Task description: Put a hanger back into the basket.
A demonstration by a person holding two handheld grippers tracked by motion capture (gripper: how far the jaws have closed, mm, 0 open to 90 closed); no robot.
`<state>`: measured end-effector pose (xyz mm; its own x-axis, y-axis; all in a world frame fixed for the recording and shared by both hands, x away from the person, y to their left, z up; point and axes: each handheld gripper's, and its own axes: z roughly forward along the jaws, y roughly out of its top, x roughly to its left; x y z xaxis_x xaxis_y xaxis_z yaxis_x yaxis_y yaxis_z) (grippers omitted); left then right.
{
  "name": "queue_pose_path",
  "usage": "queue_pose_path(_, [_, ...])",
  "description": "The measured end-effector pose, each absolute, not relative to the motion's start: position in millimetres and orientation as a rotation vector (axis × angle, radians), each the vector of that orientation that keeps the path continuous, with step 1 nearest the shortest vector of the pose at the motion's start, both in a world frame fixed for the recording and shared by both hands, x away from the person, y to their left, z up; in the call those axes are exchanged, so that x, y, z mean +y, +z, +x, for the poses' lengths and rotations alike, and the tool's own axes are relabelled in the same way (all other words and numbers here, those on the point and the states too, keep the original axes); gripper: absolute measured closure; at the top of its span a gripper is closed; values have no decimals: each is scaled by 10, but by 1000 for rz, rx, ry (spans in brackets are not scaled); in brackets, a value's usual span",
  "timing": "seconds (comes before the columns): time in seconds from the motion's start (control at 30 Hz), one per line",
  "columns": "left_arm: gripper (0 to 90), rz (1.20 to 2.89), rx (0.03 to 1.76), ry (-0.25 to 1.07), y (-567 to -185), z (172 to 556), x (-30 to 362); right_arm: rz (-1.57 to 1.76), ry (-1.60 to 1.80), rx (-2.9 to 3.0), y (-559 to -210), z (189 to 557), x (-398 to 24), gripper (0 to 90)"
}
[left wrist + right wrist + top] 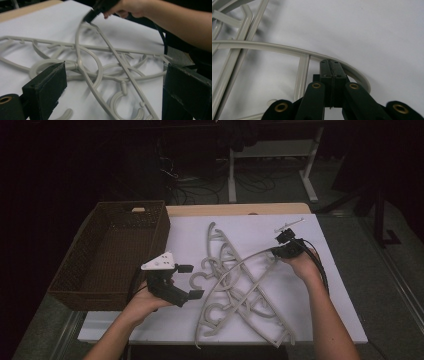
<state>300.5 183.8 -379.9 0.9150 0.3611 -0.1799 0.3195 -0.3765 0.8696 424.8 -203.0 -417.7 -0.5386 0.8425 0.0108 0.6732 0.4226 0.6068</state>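
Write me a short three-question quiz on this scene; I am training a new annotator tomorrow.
1. True or false: the right gripper is shut on the end of a grey plastic hanger.
2. Where does the brown woven wicker basket stand? A) left of the white board B) on the hangers C) at the board's right edge
3. Fill in: the left gripper has its jaws ____.

Key: 1 true; 2 A; 3 open.

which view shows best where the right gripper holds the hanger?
Right gripper view: the right gripper is closed on the hanger's curved end, close up. The high view shows the grip small and dark; the left gripper view shows it distant and blurred.
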Motion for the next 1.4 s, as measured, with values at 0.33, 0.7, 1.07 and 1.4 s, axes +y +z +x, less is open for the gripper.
queue_pose_path(0.33, [41, 2014, 515, 33, -4035, 2997, 1741, 1275, 787, 2403, -4185, 4566, -1727, 890])
queue_pose_path(0.7, [41, 2016, 542, 46, -4147, 3017, 1763, 1239, 783, 2414, -4146, 4851, -1390, 890])
queue_pose_path(1.07, [41, 2023, 561, 53, -4194, 3015, 1782, 1291, 905, 2351, -3930, 4321, -1469, 534])
queue_pose_path(1.4, [41, 2031, 557, 47, -4219, 3016, 1760, 1429, 919, 2322, -4215, 3991, -1430, 352])
